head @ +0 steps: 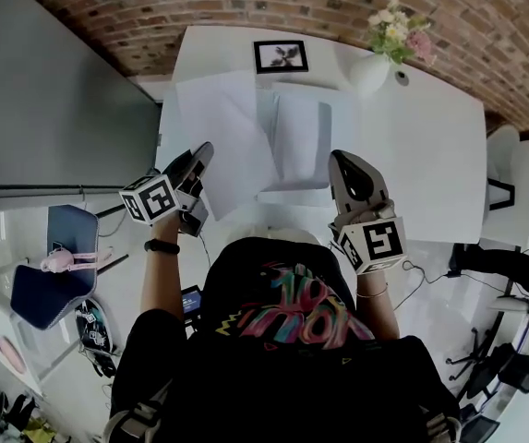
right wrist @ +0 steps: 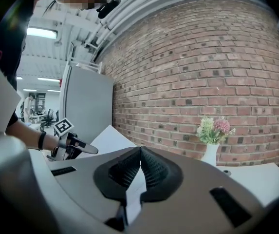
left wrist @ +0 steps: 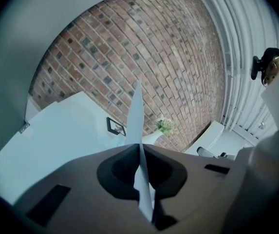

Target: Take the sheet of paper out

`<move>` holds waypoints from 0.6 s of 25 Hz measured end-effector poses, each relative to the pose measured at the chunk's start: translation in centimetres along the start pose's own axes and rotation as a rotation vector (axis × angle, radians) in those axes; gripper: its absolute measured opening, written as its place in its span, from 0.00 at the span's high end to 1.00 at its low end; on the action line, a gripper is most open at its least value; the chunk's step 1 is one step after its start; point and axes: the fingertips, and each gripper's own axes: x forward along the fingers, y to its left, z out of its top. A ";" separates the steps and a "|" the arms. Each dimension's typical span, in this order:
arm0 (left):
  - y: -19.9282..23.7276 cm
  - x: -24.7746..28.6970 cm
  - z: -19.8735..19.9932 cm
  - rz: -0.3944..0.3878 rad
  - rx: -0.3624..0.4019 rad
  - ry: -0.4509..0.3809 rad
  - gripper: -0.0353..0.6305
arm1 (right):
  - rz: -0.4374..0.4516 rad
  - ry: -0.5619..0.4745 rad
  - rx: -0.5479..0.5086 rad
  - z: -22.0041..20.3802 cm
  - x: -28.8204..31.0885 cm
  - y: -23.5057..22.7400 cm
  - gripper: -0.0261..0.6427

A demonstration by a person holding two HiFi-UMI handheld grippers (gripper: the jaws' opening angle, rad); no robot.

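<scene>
My left gripper (head: 203, 152) is shut on a white sheet of paper (head: 216, 123), which hangs lifted and slanted over the table's left part. The left gripper view shows the sheet (left wrist: 137, 113) edge-on, pinched between the closed jaws of the left gripper (left wrist: 140, 147). A pale document sleeve (head: 297, 135) lies beside the sheet near the table's middle. My right gripper (head: 338, 159) is at its right edge. In the right gripper view the right gripper (right wrist: 140, 150) has its jaws closed on a thin white edge (right wrist: 135, 189), apparently that sleeve. The left gripper (right wrist: 74, 145) also shows there, far left.
The white table (head: 430, 155) stands against a brick wall (head: 246, 3). At its far edge are a black picture frame (head: 281, 55) and a white vase with flowers (head: 371, 70). A grey panel (head: 52, 90) rises on the left, and a blue chair (head: 47, 270) stands below it.
</scene>
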 end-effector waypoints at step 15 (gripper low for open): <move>-11.9 0.7 5.3 -0.052 0.248 -0.227 0.91 | -0.153 -0.072 -0.082 4.1 -3.3 -2.9 0.93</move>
